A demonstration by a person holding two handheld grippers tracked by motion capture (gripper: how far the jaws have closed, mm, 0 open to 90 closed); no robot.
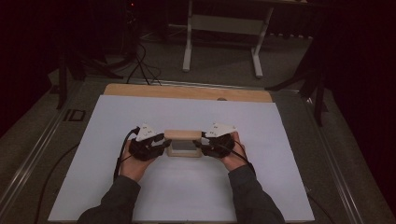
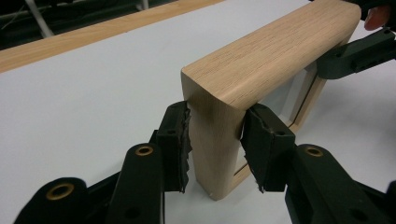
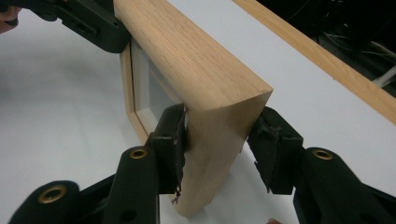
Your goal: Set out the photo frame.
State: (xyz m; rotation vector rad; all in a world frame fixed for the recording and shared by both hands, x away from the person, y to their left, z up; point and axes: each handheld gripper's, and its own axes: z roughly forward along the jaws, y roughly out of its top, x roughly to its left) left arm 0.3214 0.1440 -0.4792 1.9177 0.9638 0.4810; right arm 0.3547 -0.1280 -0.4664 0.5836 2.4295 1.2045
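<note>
A light wooden frame [image 1: 183, 135] with a pale panel inside stands upright on its long edge on the white board [image 1: 187, 196]. My left gripper [image 1: 164, 142] is shut on its left end and my right gripper [image 1: 200, 142] on its right end. In the left gripper view, both pads of my left gripper [image 2: 215, 144] press the faces of the frame [image 2: 271, 51]; the right gripper [image 2: 355, 56] holds the far end. In the right gripper view, my right gripper [image 3: 219, 144] clamps the near end of the frame [image 3: 187, 51], and the left gripper [image 3: 88, 23] is at the far end.
The white board lies on a wooden tabletop whose bare strip [image 1: 187, 92] runs along the far edge. Beyond it stand a white desk frame [image 1: 224, 28] and floor cables [image 1: 144, 65]. Metal rails [image 1: 37, 149] flank the table. Dark sleeves come in from the bottom.
</note>
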